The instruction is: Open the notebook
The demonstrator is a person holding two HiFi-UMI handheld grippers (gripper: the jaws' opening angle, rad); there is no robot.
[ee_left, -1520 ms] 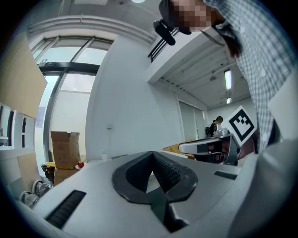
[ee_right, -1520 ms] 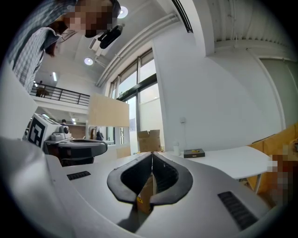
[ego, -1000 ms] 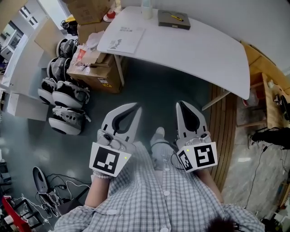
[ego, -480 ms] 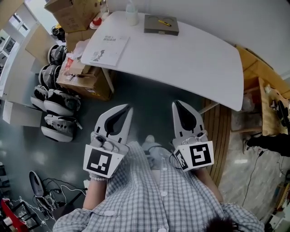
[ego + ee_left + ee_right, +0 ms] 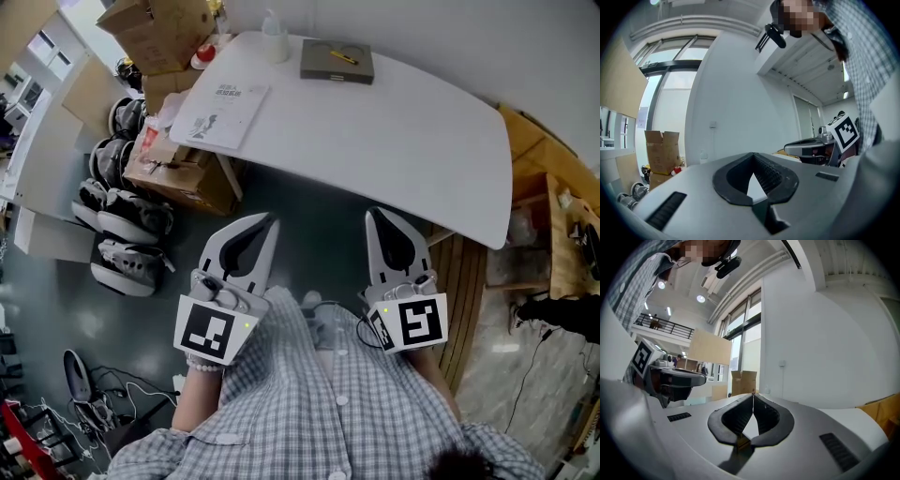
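On the white table (image 5: 403,131) the gray notebook (image 5: 323,67) lies far ahead of your left gripper (image 5: 262,230) and right gripper (image 5: 380,225), both squeezed closed holding nothing, and lifting its cover could tip the yellow pen (image 5: 343,56) off.

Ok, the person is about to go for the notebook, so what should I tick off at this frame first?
1. Left gripper empty, jaws together: ok.
2. Right gripper empty, jaws together: ok.
3. Grey notebook closed and flat on the white table: ok.
4. Notebook cover free of other things: not ok, a yellow item lies on it.
5. Grippers within the table's area: not ok, in the head view both sit short of its near edge.
6. Which book is meant, the grey one or the white booklet: cannot tell.
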